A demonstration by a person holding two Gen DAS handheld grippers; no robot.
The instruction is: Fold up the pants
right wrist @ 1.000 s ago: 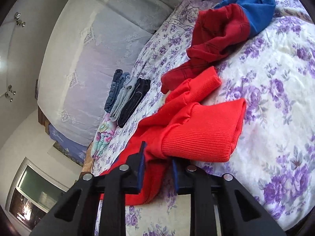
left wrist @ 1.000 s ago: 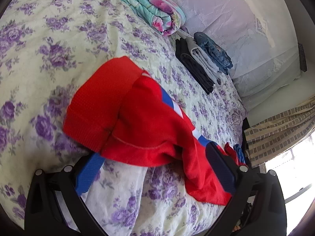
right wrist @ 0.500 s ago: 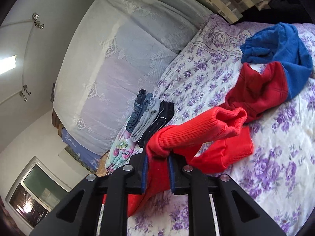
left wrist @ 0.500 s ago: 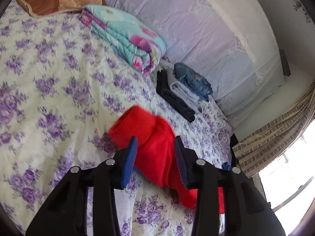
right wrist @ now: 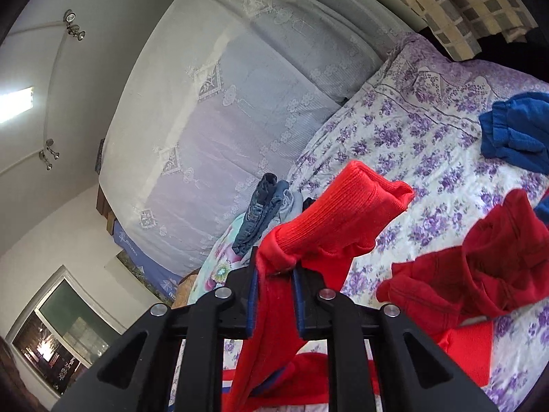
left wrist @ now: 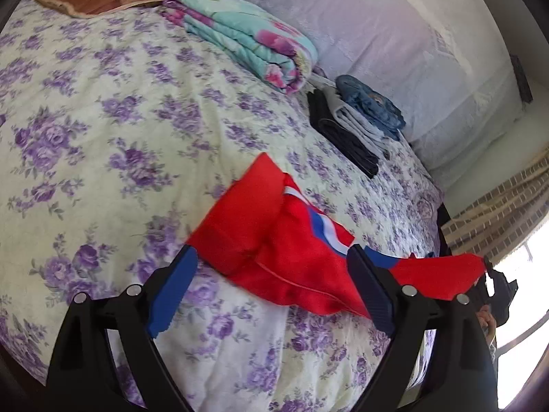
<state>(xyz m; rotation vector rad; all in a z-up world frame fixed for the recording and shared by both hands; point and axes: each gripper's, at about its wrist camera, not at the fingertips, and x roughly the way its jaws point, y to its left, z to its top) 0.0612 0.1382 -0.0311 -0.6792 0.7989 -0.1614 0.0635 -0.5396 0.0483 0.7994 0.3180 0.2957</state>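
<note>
Three folded garments are already stacked near the headboard side of the bed, next to a rolled floral quilt, so part of the pile is judged done. Left wrist view: the red pants with a blue-and-white side stripe are seen partly on the bed, one end pulled taut toward the right edge of the picture, where the other gripper is partly visible. The left gripper is seen with fingers spread and opening; the pads are not pressed on the cloth, which is seen past them. Right wrist view: the right gripper is seen with fingers pressed together on a bunch of red fabric just below the ribbed cuff, which is lifted clear of the bed. No fold is seen in the red pants yet; they are judged to be in the spreading-out step, with flattening and every fold left. A dark red garment and a blue one are seen crumpled on the bed, untouched and probably still queued.
</note>
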